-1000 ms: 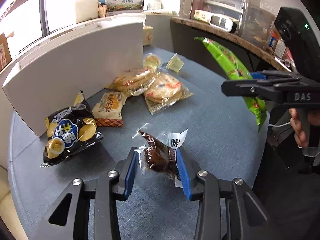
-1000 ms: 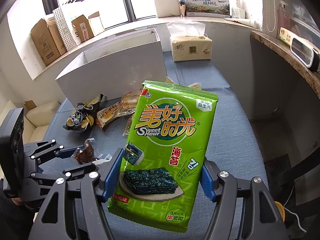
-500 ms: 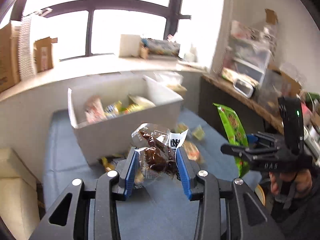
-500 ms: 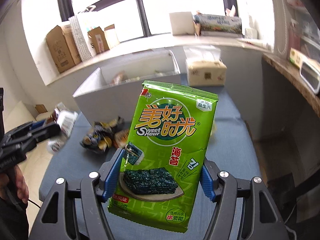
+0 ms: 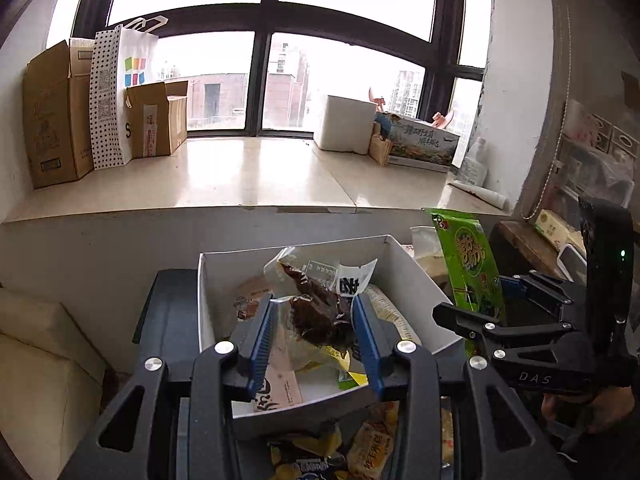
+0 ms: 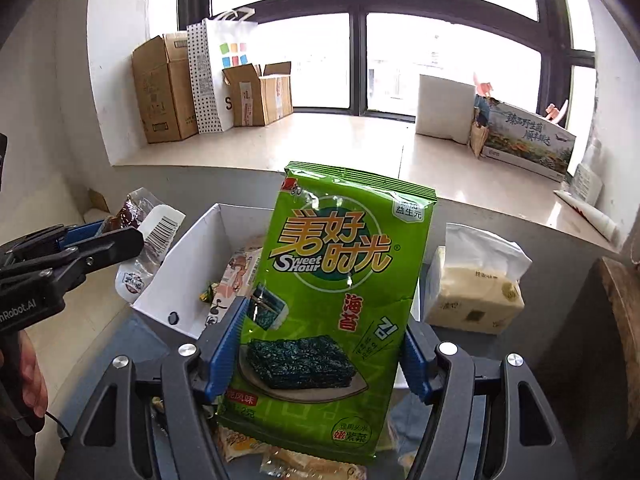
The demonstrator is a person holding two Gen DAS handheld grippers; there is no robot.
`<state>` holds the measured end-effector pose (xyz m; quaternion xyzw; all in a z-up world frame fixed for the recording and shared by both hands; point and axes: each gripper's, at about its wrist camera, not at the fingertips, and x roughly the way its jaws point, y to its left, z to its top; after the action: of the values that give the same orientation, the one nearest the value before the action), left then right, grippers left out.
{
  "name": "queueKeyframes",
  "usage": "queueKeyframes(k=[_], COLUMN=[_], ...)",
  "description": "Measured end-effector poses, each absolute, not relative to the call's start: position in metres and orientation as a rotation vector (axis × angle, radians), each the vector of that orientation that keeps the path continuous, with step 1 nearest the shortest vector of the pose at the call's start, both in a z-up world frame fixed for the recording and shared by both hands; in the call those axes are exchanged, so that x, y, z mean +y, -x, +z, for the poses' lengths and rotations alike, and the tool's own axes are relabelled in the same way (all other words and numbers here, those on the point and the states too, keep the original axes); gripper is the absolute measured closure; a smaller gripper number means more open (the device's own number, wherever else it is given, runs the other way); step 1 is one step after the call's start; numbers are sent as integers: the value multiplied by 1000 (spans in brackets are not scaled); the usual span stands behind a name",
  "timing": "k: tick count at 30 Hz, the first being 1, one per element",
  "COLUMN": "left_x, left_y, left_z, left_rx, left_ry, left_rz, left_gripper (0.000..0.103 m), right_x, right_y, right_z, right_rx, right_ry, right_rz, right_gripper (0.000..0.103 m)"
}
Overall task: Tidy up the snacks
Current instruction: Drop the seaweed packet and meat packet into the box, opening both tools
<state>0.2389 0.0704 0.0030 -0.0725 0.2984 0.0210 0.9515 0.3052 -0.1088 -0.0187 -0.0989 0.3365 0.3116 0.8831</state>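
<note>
- The left gripper (image 5: 314, 320) is clenched on a clear packet of dark brown snack (image 5: 316, 308), its blue pads pressing both sides.
- That packet hangs above the open white box (image 5: 416, 280), which holds other wrapped snacks.
- The right gripper (image 6: 324, 344) grasps a green seaweed bag (image 6: 340, 280) upright between its pads.
- In the right wrist view the box sits behind the bag, toward 11 o'clock; a tissue pack (image 6: 476, 292) lies at 3 o'clock.
- More snack packets (image 5: 372, 440) lie on the table at 6 o'clock, before the box.
</note>
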Motion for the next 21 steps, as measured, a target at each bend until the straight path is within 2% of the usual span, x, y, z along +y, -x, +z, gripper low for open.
queueKeyframes(k=[2, 3, 4, 6, 7, 8, 9, 10, 11, 12, 21], left_x=[75, 78, 81, 86, 87, 88, 91, 92, 92, 91, 81], left_y=[-257, -264, -271, -282, -284, -286, -287, -287, -286, -284, -267], left_z=[-7, -12, -17, -25, -29, -32, -35, -38, -40, -40, -35], left_rx=[635, 646, 660, 677, 689, 698, 707, 722, 723, 708, 702], left_ry=[128, 132, 129, 126, 117, 113, 114, 113, 108, 96, 63], left_rz=[56, 60, 72, 102, 106, 103, 106, 104, 105, 107, 84], left_gripper=[61, 69, 69, 67, 56, 51, 39, 19, 10, 0, 0], right_x=[-100, -98, -95, -92, -90, -87, -85, -85, -86, -87, -107], right_y=[-328, -338, -346, -357, -362, -367, -370, -370, -370, -370, -365], right_z=[-23, -25, -28, -34, -38, -42, -46, -47, -47, -47, -37], right_rx=[734, 753, 765, 777, 788, 803, 815, 813, 801, 794, 763], right_ry=[198, 189, 189, 200, 216, 229, 233, 234, 233, 229, 115], right_rz=[652, 651, 648, 647, 636, 608, 598, 594, 576, 566, 560], right_gripper=[30, 30, 29, 21, 16, 8, 7, 7, 6, 0, 0])
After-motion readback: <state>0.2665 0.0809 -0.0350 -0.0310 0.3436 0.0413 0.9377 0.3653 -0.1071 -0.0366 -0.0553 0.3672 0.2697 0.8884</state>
